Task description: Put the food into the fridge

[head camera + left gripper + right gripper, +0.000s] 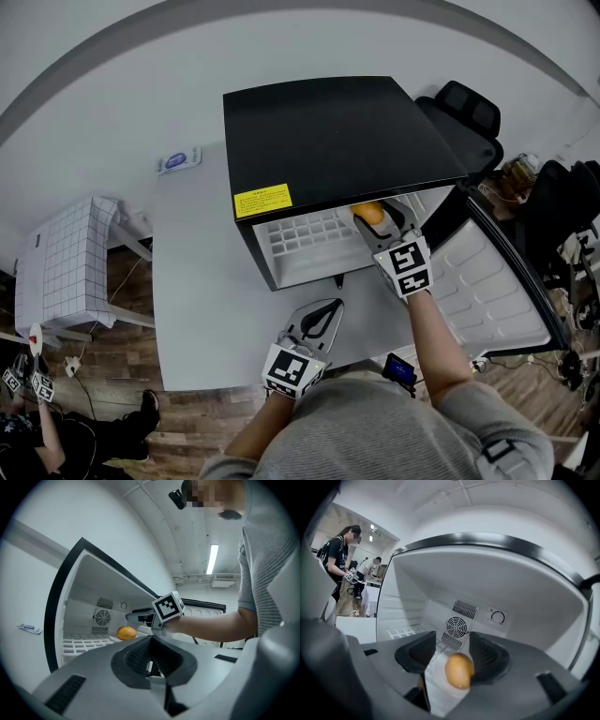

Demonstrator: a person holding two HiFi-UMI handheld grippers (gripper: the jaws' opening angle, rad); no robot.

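Right jaws apart; orange (459, 671) between

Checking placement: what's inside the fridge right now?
An orange lies on the white wire shelf, between the jaws of the open right claw; a fan grille and dial sit behind it. Anything below the shelf is covered.

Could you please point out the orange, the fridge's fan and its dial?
orange (459, 670), right gripper view, middle of its skin.
fan (456, 626), right gripper view, centre of its grille.
dial (498, 617), right gripper view, centre of the knob.
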